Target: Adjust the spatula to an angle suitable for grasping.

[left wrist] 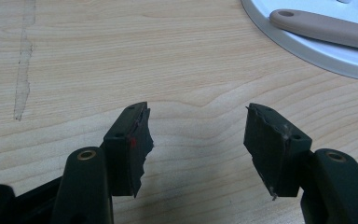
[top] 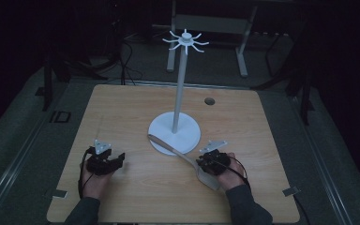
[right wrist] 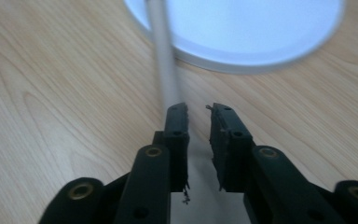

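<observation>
A spatula lies on the wooden table, its tan handle resting on the round white base of a tall hook stand. Its pale blade lies near the front right, partly under my right gripper. In the right gripper view that gripper hovers low over the spatula's grey shaft, its jaws a narrow gap apart and the pads pressing on nothing. My left gripper rests at the front left. In its own view the left gripper is wide open with bare wood between the jaws.
The stand's base sits mid-table, with a ring of white hooks at the top of its pole. A small round hole is in the table's far right part. A dark floor and table legs lie beyond the far edge.
</observation>
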{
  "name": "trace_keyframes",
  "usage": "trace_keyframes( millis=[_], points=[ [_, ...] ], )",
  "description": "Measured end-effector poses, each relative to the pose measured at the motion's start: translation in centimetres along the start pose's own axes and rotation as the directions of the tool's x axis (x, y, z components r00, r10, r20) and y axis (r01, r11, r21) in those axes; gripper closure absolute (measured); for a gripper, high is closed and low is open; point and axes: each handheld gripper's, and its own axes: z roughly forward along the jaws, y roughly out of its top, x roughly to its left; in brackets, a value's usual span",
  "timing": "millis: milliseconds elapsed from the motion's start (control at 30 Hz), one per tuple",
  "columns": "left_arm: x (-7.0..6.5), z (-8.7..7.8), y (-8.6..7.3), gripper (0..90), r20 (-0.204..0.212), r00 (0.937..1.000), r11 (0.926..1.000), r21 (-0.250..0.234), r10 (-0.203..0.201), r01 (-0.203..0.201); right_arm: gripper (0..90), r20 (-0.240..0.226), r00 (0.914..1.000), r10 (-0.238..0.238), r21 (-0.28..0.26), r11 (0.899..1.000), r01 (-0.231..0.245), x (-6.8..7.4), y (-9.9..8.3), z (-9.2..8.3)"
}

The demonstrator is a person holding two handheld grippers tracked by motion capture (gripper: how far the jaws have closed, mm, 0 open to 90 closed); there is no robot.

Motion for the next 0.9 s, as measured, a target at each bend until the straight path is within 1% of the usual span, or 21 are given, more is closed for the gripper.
trace_keyframes(
  millis=[33,100,133,167,200,233,267,333,367,400,433,533,633,733,800,900],
  points=[
    [0.0,0.0,0.0,40.9,0.001,1.0,1.0,0.001,0.001,-0.001,74.0,-0.019,0.9997,-0.014,0.021,1.0,0.015,0.2,0.6,0.9],
    [0.0,0.0,0.0,40.9,0.0,1.0,1.0,0.0,0.0,0.0,72.7,-0.036,0.9989,-0.031,0.043,0.999,0.033,0.4,1.2,1.7],
    [0.0,0.0,0.0,40.9,0.0,1.0,1.0,0.0,0.0,0.0,72.1,-0.039,0.9985,-0.038,0.049,0.998,0.04,0.5,1.4,2.1],
    [0.0,0.0,0.0,40.9,0.0,1.0,1.0,0.0,0.0,0.0,72.1,-0.039,0.9985,-0.038,0.049,0.998,0.04,0.5,1.4,2.1],
    [0.0,0.0,0.0,40.9,0.0,1.0,1.0,0.0,0.002,-0.002,71.8,-0.053,0.9974,-0.048,0.063,0.997,0.051,0.8,1.8,2.7],
    [0.0,0.0,0.0,40.9,0.001,1.0,1.0,0.0,0.0,0.0,71.4,-0.052,0.9971,-0.055,0.072,0.996,0.058,0.8,1.9,3.0],
    [0.0,0.0,0.0,40.9,0.001,1.0,1.0,0.0,0.0,0.0,71.4,-0.052,0.9971,-0.055,0.072,0.996,0.058,0.8,1.9,3.0],
    [0.0,0.0,0.0,40.9,0.001,1.0,1.0,0.0,0.0,0.0,71.9,-0.053,0.9969,-0.058,0.088,0.994,0.062,0.7,2.2,3.6],
    [0.0,0.0,0.0,40.9,0.001,1.0,1.0,0.0,0.0,0.0,72.5,-0.059,0.997,-0.051,0.095,0.994,0.056,0.6,2.2,3.8],
    [0.1,-0.1,0.0,40.9,0.002,1.0,1.0,-0.001,0.001,-0.001,75.0,-0.08,0.9955,-0.05,0.1,0.993,0.058,0.4,2.2,4.1],
    [0.1,0.0,0.0,40.9,0.003,1.0,1.0,-0.001,0.0,0.0,75.5,-0.08,0.9952,-0.057,0.1,0.993,0.065,0.4,2.2,4.2],
    [0.1,-0.1,0.0,40.9,0.003,1.0,1.0,-0.002,-0.001,0.001,76.8,-0.067,0.9954,-0.069,0.108,0.991,0.076,0.5,2.1,3.9],
    [0.1,-0.1,0.0,40.9,0.003,1.0,1.0,-0.002,0.0,0.0,76.9,-0.049,0.9967,-0.064,0.117,0.991,0.07,0.1,1.5,3.4],
    [0.1,0.0,0.0,40.9,0.003,1.0,1.0,-0.001,0.001,-0.001,76.9,-0.04,0.9972,-0.064,0.127,0.99,0.069,-0.3,0.5,2.6],
    [0.1,0.0,0.0,40.9,0.0,1.0,1.0,0.0,0.001,-0.001,76.9,-0.032,0.9975,-0.063,0.132,0.989,0.067,-0.8,-0.5,1.7],
    [0.0,0.0,0.0,40.9,0.0,1.0,1.0,0.001,0.002,-0.002,76.8,-0.017,0.9987,-0.048,0.142,0.989,0.05,-1.4,-1.8,0.7]
  ],
)
